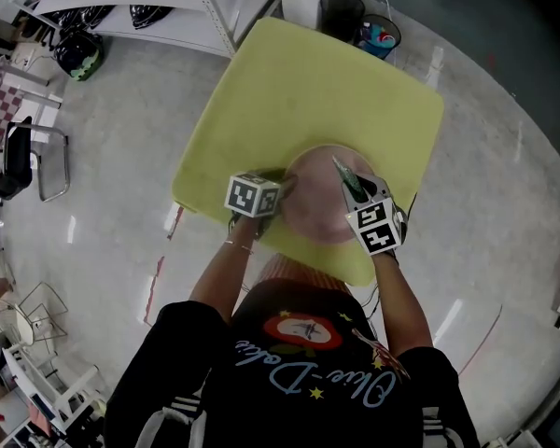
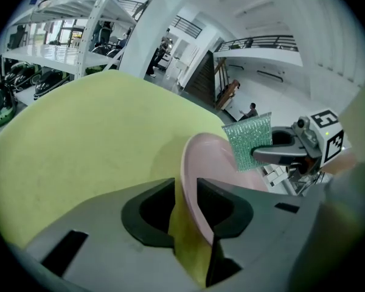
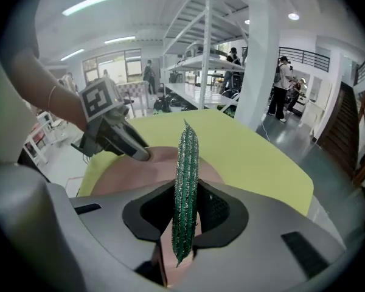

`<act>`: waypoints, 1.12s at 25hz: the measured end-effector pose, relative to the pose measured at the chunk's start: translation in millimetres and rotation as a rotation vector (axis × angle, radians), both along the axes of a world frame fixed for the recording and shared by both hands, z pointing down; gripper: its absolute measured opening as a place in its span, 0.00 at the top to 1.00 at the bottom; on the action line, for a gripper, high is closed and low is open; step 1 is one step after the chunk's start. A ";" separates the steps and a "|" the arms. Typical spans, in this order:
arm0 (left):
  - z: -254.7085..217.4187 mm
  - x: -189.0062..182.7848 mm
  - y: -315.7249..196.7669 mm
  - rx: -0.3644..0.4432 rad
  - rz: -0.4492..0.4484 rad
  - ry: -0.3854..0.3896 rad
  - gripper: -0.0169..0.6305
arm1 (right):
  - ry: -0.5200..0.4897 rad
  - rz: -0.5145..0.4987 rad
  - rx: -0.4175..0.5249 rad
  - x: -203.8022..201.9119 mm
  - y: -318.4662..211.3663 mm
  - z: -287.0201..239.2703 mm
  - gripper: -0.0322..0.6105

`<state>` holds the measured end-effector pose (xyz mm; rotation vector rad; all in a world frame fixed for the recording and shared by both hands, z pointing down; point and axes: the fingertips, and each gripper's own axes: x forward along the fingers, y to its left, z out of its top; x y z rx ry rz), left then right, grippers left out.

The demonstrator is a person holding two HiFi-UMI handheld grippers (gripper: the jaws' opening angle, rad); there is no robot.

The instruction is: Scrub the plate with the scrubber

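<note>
The pink plate [image 1: 317, 203] lay by the near edge of the yellow surface [image 1: 308, 82]. The left hand-held gripper [image 2: 185, 190] straddled its rim at a middling gap, with daylight at one jaw, so not yet clamped. The right hand-held gripper [image 3: 185, 205] pinched the green scrubber [image 3: 187, 163] edge-on. Scrubbing before the rim was held would likely skid the plate off that edge, and the thin scrubber could fold or slip.
</note>
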<state>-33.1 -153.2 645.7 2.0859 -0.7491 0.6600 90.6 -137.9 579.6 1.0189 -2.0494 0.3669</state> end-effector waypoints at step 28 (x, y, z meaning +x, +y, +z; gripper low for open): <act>-26.5 2.5 -2.1 0.148 -0.007 -0.137 0.95 | 0.312 -0.309 0.008 -40.7 -2.2 31.4 0.85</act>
